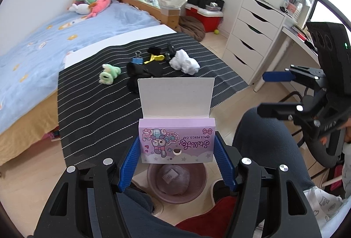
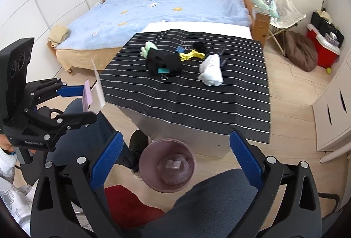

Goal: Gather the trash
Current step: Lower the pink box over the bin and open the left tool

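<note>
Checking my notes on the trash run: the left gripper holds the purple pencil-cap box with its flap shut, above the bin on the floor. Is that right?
Not quite: the flap is open, standing up white above the purple pencil-cap box, as the left wrist view shows. The rest holds: the left gripper clamps the box by its sides, above the bin on the floor.
</note>
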{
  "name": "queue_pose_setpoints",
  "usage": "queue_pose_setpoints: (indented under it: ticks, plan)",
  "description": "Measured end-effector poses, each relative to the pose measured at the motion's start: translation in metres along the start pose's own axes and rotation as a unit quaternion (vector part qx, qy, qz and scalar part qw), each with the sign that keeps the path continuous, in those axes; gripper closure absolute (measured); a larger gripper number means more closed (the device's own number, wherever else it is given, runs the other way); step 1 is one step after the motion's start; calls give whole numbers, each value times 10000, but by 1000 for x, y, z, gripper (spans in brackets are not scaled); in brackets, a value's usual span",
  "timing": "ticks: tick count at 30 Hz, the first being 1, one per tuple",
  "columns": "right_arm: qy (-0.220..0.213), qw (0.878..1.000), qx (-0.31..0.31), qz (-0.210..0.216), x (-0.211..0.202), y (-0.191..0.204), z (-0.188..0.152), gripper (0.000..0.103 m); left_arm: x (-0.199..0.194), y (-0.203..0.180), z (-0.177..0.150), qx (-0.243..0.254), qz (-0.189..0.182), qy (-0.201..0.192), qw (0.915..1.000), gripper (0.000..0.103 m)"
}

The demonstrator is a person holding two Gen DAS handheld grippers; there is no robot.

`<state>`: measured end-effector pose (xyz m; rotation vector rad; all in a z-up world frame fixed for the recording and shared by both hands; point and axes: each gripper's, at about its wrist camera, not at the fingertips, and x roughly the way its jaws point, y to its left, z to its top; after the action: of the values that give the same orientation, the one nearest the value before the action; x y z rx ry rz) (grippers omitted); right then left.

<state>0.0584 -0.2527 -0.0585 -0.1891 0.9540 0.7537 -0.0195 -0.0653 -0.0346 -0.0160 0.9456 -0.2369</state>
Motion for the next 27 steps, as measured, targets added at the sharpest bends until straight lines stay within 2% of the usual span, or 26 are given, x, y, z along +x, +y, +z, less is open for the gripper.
queue_pose_setpoints:
  ticks: [7,8,9,11,17,27]
  plan:
    - [-60,9999,104,-84,-5,-11,-1,7,7,-9,-1,146,-112,166,9997,39]
    - [-62,9999,109,-85,-5,-12,-1,7,8,-10,-1,164,-117,193,9996,33]
    - [-67,9999,113,-83,-5,-12,0,7,9,-10,-2,157,-141,193,9996,21]
    - [-75,9999,117,-82,-6,-12,0,7,9,-9,-2,108,-208,181,9996,15]
    - [-76,9999,114,-84,-6,-12,0,7,10,-3,-1,-3,-63,142,9999,8]
    - [-86,9999,97,-82,-5,-10,1,6,8,13,-1,-263,281,-85,9992,8]
